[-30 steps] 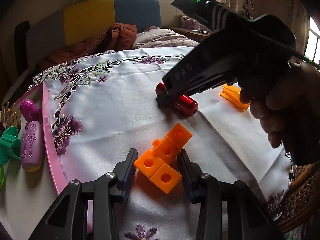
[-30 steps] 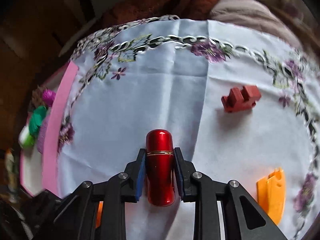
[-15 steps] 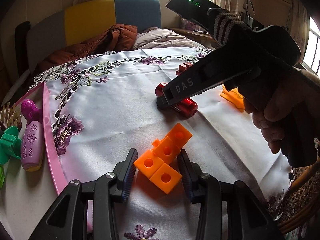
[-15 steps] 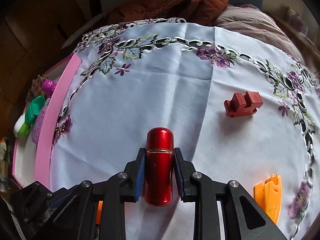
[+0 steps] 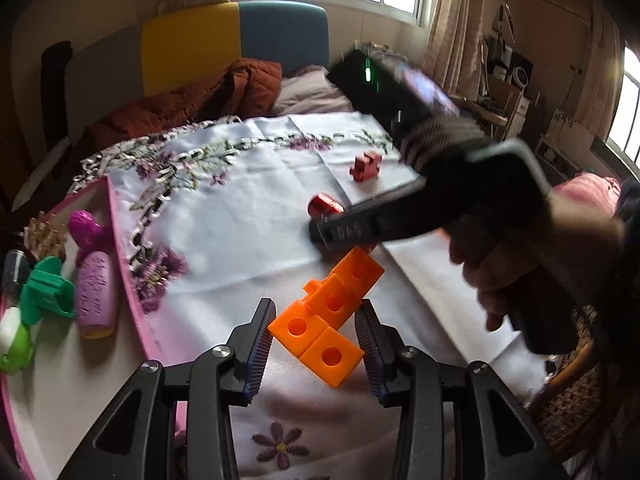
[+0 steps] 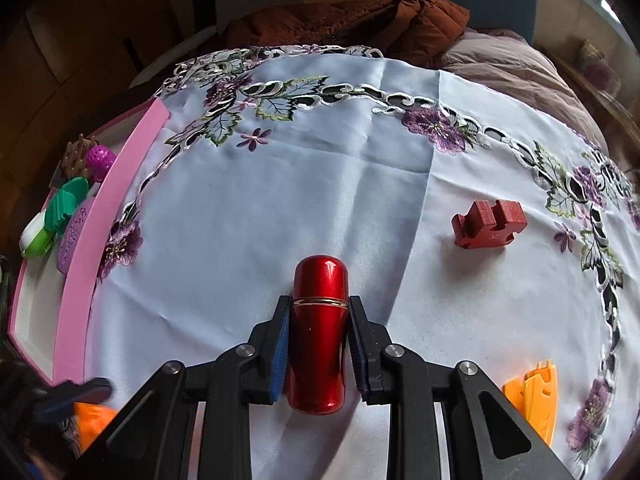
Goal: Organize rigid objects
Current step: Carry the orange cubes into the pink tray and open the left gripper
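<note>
**Both tongs loaded over the cloth**

Right gripper (image 6: 318, 334): clenched on the red capsule (image 6: 319, 332), blue pads flat on both its sides, just below the thin gold band. Capsule points away from the camera, rounded tip forward, above the white cloth (image 6: 320, 184).

Left gripper (image 5: 316, 344): jaws stand wide, grasping the orange blocks (image 5: 326, 314), a stepped cluster of cubes with round holes. Left pad meets the cluster's corner; right pad is against its edge. Contact looks light.

From the left wrist view, the right gripper's black body crosses the frame, blurred. Raised lettering on its side is smeared and unreadable. A hand (image 5: 516, 264) wraps its handle.

Loose on the cloth: red wooden piece (image 6: 489, 225), notched on top, far right of the capsule; orange flat piece (image 6: 534, 396) near the right edge.

Pink tray (image 6: 76, 292) at the cloth's left edge holds a purple bottle (image 5: 97, 294), green clip (image 5: 48, 290) and a brown spiky item (image 5: 45, 236). No labels legible on any.
</note>
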{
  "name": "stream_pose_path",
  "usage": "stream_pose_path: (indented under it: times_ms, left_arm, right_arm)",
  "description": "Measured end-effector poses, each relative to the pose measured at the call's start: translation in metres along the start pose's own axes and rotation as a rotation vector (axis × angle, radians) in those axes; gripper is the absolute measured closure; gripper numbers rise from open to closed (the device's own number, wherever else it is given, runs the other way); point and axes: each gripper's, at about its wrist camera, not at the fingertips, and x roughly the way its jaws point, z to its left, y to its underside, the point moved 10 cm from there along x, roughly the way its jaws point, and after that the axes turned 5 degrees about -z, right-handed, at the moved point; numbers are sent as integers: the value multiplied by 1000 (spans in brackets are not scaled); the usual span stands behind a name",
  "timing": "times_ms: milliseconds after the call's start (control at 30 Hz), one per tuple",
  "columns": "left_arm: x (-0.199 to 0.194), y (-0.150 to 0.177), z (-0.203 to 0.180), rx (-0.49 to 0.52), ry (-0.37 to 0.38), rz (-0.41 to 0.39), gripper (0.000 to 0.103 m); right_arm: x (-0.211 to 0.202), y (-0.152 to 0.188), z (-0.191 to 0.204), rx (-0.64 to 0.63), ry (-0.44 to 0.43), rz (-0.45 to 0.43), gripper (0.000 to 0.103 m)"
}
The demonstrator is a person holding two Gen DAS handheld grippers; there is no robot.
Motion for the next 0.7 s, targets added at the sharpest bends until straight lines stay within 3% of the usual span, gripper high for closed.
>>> stream_pose_path:
  times_ms: [333, 700]
  left_arm:
    - [-45, -22, 28, -70, -50, -65, 62]
    - [-74, -21, 59, -152, -91, -86, 62]
  right_arm:
    - [-1, 0, 1, -31, 20, -8, 76]
    - [-2, 0, 3, -53, 39, -12, 76]
